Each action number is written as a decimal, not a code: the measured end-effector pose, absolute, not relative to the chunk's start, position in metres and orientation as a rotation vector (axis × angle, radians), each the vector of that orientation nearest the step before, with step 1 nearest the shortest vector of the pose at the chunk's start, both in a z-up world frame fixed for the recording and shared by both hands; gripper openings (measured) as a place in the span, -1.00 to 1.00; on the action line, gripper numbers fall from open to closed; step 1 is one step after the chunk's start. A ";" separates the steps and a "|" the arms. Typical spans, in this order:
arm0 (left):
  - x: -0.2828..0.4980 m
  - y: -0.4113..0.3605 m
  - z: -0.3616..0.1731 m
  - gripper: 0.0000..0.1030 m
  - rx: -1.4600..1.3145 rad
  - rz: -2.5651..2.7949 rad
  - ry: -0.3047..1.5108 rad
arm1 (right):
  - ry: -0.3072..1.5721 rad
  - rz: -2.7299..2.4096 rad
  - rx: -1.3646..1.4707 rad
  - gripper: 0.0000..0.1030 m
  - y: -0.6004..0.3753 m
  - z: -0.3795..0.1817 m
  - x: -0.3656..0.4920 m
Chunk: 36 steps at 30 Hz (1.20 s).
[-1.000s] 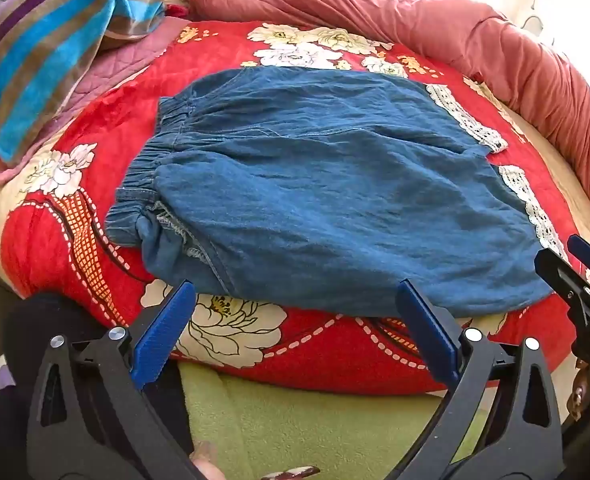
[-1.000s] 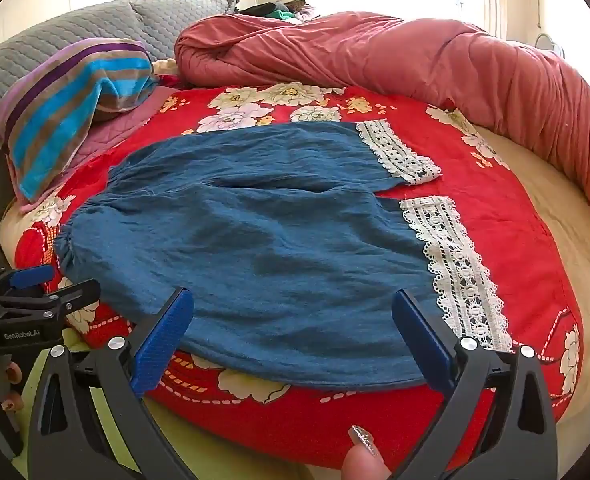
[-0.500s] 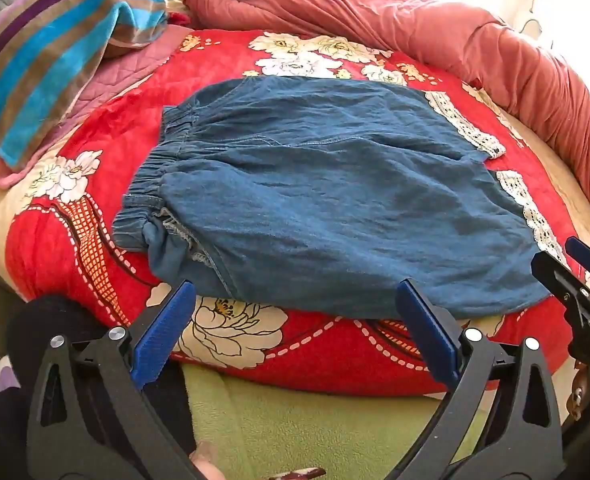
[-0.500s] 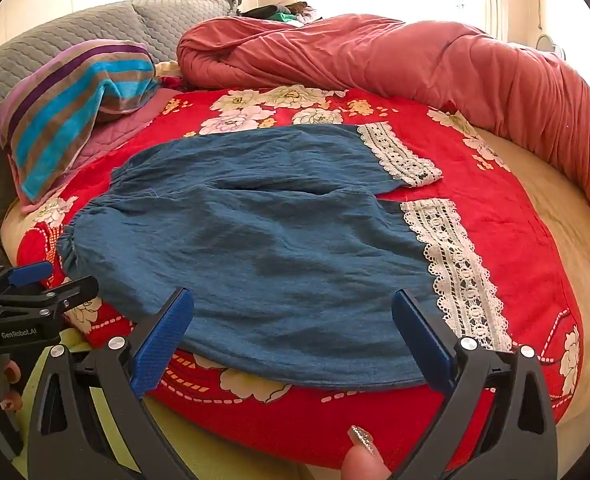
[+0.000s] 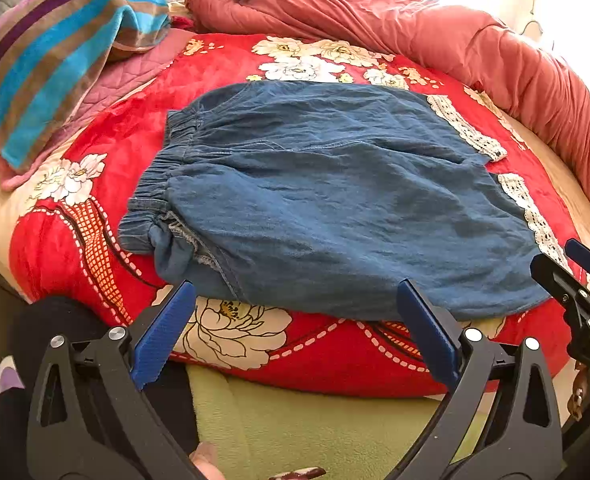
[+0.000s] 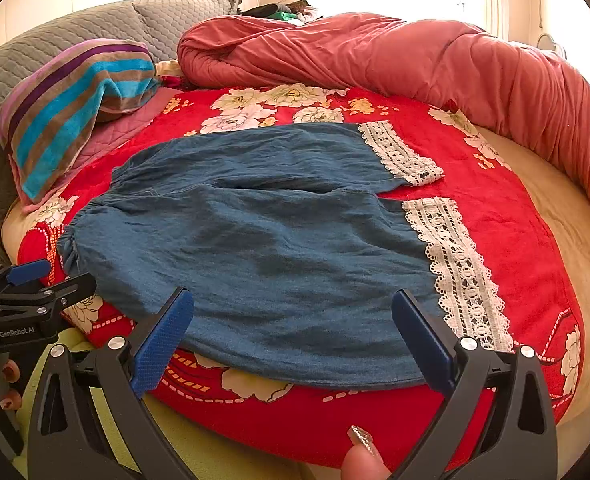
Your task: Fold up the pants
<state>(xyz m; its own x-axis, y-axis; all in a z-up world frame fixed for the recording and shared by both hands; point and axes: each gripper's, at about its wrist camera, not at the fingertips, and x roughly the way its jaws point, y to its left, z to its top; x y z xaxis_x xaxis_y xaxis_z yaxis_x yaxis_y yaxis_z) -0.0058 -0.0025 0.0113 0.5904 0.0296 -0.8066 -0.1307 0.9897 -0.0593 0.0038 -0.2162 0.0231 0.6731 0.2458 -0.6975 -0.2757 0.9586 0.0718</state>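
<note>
Both hand-held grippers hang released just off the bed's near edge: the left hand-held gripper faces the waistband side, the right hand-held gripper the hem side; each has its blue pads spread wide, gripping nothing; one pair of blue denim pants lies flat on the red floral blanket, two lace-trimmed cuffs pointing right; one striped pillow sits at the far left, one rolled pink quilt curves along the far and right rim; bare blanket surrounds the pants.
</note>
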 end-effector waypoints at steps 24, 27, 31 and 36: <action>-0.005 0.000 0.014 0.82 -0.113 0.094 0.932 | 0.790 0.291 -0.033 0.92 -0.215 0.019 0.004; -0.005 0.000 0.014 0.82 -0.112 0.094 0.931 | 0.791 0.291 -0.031 0.92 -0.215 0.019 0.004; -0.005 0.000 0.014 0.82 -0.113 0.095 0.931 | 0.795 0.288 -0.025 0.92 -0.218 0.019 0.006; -0.005 -0.001 0.014 0.82 -0.113 0.094 0.931 | 0.792 0.287 -0.026 0.92 -0.218 0.019 0.006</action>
<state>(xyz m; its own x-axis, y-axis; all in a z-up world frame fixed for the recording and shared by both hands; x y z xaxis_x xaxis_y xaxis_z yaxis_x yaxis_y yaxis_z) -0.0052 -0.0006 0.0138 0.5935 0.0322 -0.8042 -0.1297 0.9900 -0.0561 0.0062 -0.2179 0.0191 0.6658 0.2449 -0.7048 -0.2640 0.9608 0.0844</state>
